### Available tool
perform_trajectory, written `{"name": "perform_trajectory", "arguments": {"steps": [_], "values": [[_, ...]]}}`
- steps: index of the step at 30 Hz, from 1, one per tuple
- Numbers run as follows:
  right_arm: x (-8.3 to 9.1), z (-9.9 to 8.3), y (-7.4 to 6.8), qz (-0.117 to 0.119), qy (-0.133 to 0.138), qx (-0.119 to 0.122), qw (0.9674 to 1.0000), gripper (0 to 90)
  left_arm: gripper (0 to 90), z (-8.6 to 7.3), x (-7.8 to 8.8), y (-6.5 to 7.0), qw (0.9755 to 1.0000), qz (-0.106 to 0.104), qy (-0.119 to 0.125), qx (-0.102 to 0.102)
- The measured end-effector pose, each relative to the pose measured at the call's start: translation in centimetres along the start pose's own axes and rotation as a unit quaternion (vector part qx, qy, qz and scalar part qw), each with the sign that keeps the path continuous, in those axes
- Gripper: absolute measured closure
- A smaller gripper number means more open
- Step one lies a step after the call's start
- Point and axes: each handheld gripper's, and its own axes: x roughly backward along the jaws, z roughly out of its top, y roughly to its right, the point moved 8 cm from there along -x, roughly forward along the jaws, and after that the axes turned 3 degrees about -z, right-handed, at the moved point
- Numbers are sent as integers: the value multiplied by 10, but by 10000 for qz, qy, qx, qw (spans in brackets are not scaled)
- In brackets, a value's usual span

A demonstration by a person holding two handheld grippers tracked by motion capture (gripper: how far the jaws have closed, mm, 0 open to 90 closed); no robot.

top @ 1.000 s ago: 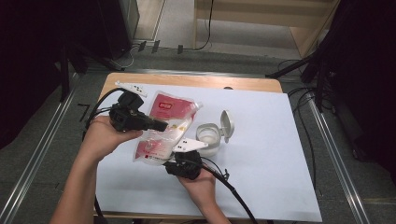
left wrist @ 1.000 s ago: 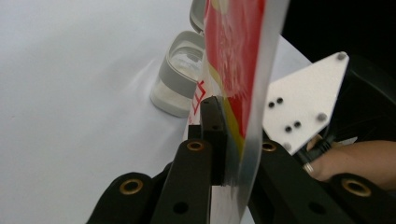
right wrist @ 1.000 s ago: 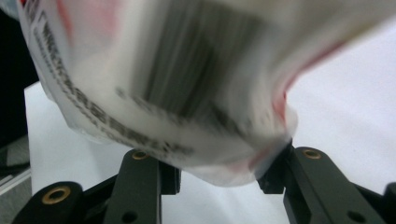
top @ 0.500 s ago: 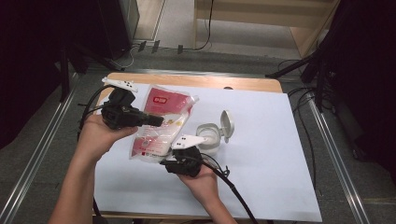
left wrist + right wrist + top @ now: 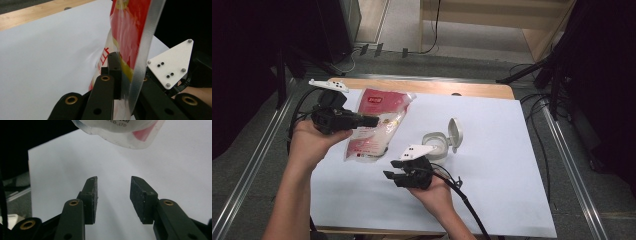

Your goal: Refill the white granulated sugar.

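Pouch [image 5: 374,125] edge clamped, white sheet [image 5: 512,165] around

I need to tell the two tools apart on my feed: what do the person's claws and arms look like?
Both claws are black, each with two flat, blocky jaws on arms with brass-coloured pivot pins. The left claw and the right claw each carry a pale three-cornered plate on top, dotted with small screws, and trail a black cable. The forearms are bare, with no sleeves or gloves in sight.

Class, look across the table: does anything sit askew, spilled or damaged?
Nothing is spilled or damaged. The left claw grips the red-and-clear pouch by its edge, so it hangs tilted. The white container has its hinged lid open.
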Motion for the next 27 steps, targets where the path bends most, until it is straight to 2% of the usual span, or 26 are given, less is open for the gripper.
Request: {"name": "perform_trajectory", "arguments": {"steps": [1, 2, 3, 5, 8, 9, 11, 12, 14, 17, 19, 22, 24, 27], "values": [[0, 0, 0, 0, 0, 0, 10000, 584, 900, 0, 0, 0, 10000, 0, 0, 0], [1, 0, 1, 74, 9, 63, 10000, 583, 900, 0, 1, -2, 10000, 88, 26, -29], [1, 0, 0, 170, 0, -21, 9999, 583, 900, 1, 1, -3, 9998, 182, 75, -20], [3, 0, 0, 369, 26, -139, 9992, 573, 900, 1, 0, -5, 9997, 231, 86, -2], [6, 0, 0, 440, 57, -101, 9990, 569, 900, 0, 0, -8, 9996, 265, 80, 21], [9, 2, 2, 556, 111, -116, 9983, 558, 900, -1, -1, -12, 9996, 261, 99, 86], [13, 2, 4, 643, 108, -113, 9978, 556, 900, -2, -1, -15, 9994, 252, 166, 143], [15, 1, 4, 699, 79, -133, 9974, 554, 900, -1, -1, -16, 9991, 327, 204, 150], [19, 0, 6, 804, 77, -25, 9967, 554, 900, 0, 0, -18, 9987, 398, 274, 166], [23, -1, 9, 771, 27, 105, 9970, 552, 900, 1, 0, -20, 9983, 475, 280, 198], [29, 0, 13, 828, 32, 123, 9965, 552, 900, 1, -3, -25, 9978, 574, 257, 215], [35, 1, 15, 843, 36, 114, 9964, 550, 900, 0, -7, -29, 9978, 565, 212, 259], [44, 2, 18, 838, 53, 235, 9962, 541, 900, 0, -11, -33, 9978, 578, 177, 281], [53, 1, 23, 868, 40, 187, 9960, 539, 900, 0, -16, -37, 9976, 622, 154, 261]]}}
